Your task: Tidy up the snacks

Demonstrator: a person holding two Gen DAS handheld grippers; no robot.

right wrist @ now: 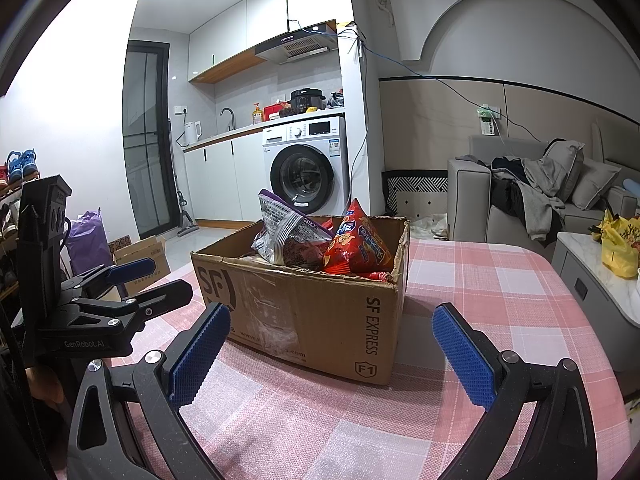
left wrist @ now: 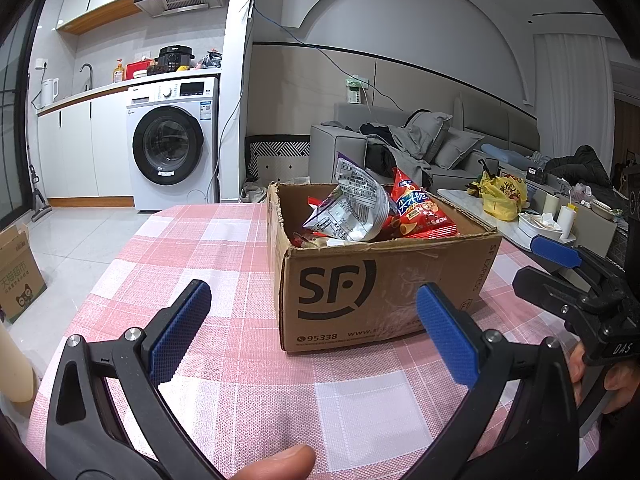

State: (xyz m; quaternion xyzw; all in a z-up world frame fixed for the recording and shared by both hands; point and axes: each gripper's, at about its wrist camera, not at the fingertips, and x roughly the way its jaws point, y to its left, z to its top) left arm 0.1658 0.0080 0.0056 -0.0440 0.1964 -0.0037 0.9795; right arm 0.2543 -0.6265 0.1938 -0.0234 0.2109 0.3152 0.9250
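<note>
holding two snack bags, one box faces two open tools.

Pink-white checked tablecloth, brown box

Bright, even indoor light (sharp centre), edges fisheye-warped, dark.
</note>
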